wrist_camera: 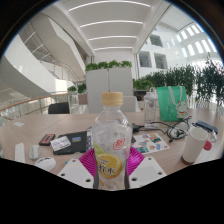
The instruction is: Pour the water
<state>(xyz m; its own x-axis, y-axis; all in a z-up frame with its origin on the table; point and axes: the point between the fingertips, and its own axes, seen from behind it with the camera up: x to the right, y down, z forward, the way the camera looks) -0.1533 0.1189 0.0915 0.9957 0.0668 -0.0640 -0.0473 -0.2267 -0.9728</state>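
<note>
A clear plastic bottle [112, 140] with a pale yellow cap and a yellow citrus label stands upright between my fingers. My gripper [112, 166] is shut on the bottle; both magenta pads [92, 160] press against its lower sides at the label. The bottle is held above the table [25, 132], its base hidden below the pads. A white cup [194, 146] stands on the table to the right, beyond the fingers.
The table holds a dark case [72, 143] and small items to the left, papers and cables to the right. A green translucent bag [170, 101] stands behind on the right. A white planter [108, 80] with plants is far behind.
</note>
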